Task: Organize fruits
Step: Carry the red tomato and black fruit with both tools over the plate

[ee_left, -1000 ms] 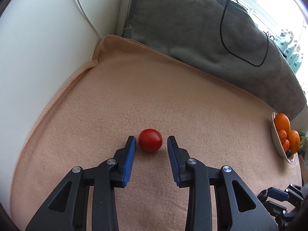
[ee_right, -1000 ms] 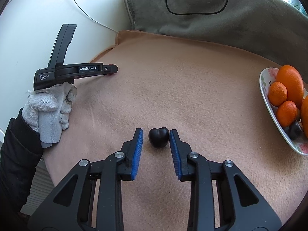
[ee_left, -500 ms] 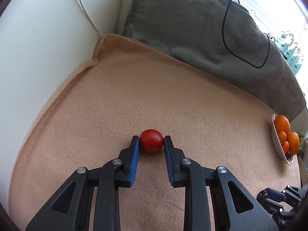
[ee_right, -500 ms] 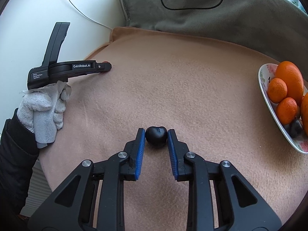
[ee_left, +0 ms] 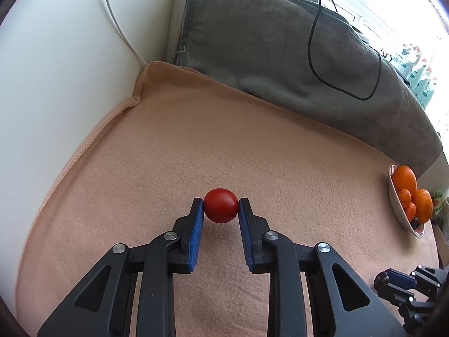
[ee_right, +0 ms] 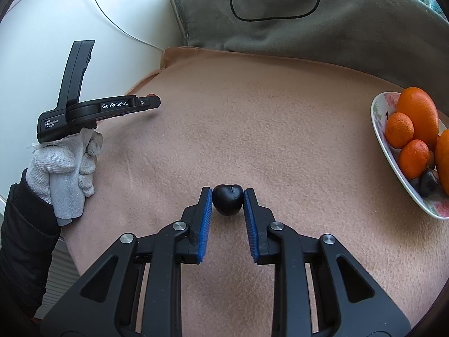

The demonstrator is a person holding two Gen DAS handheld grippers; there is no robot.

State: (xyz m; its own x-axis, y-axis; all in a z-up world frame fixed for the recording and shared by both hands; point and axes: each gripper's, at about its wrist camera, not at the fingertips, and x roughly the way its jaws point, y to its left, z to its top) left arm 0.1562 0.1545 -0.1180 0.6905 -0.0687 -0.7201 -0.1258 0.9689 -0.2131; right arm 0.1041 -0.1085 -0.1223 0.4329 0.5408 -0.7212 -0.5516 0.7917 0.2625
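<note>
Fingers (ee_left: 197,219) of my left gripper (ee_left: 221,210) are pinching the red tomato (ee_left: 220,205); my right gripper (ee_right: 227,205) is squeezing the dark plum (ee_right: 227,202), both readying for the bowl (ee_right: 377,118).

Two handheld grippers: the left gripper (ee_left: 220,206) and the right gripper (ee_right: 227,203). One red tomato (ee_left: 220,205) and one dark, heart-shaped fruit (ee_right: 227,202) on one peach blanket (ee_right: 252,112). One floral dish (ee_right: 377,118) containing four orange citrus fruits in the right wrist view: one large orange (ee_right: 418,113), two small mandarins (ee_right: 399,130) (ee_right: 413,158), and one more orange (ee_right: 444,160) cut by the frame edge, plus at least one dark fruit (ee_right: 428,182). One grey cushion (ee_left: 280,45); one black cable (ee_left: 311,50); one white cable (ee_left: 118,25). One gloved hand (ee_right: 63,165).
</note>
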